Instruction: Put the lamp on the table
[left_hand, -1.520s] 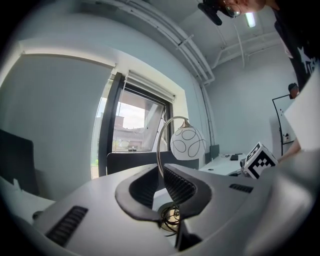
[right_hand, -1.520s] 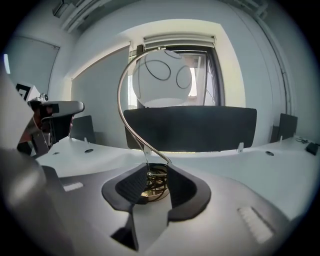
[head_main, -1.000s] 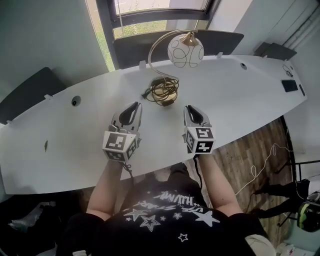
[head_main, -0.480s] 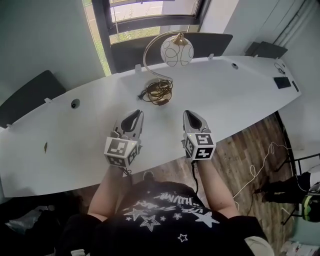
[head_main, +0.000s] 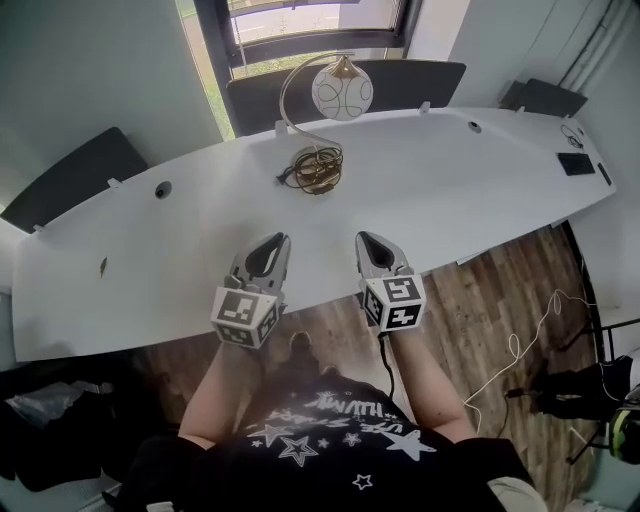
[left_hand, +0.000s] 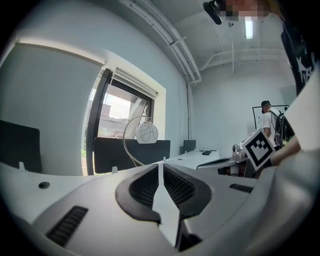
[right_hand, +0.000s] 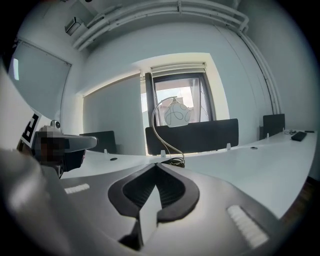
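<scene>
Standing upright on the table (head_main: 480, 190), the lamp (head_main: 341, 92) sits close to that table's far edge, in front of the window (head_main: 300, 20).
- Base (head_main: 318, 180) rests flat on the table top, with the cord (head_main: 296, 172) bunched on and beside it.
- The thin stem bows up from the base and curls over; the round white shade hangs from its top end. In the right gripper view the shade (right_hand: 175, 114) looks roughly over the base. Long axis: vertical.
- A dark screen (head_main: 410, 85) stands along the table's far edge behind the lamp.

Grippers, both at the table's near edge:
- Left gripper (head_main: 272, 243): jaws closed, pads meeting, nothing between them.
- Right gripper (head_main: 368, 242): jaws closed on themselves, nothing held.
- Both point across the table toward its far edge.

Key relation: the lamp lies straight ahead of both sets of jaws, across the width of the table and well apart from them. Its base falls about midway between the two lines of aim, so neither hand is clearly nearer. Nothing touches the lamp.

Judgement: the lamp is already on the table and free of any grip, so the placing looks finished. If it were to be picked up again, either gripper would need to open and reach forward to the base or the lower stem; the cord beside the base could snag.
</scene>
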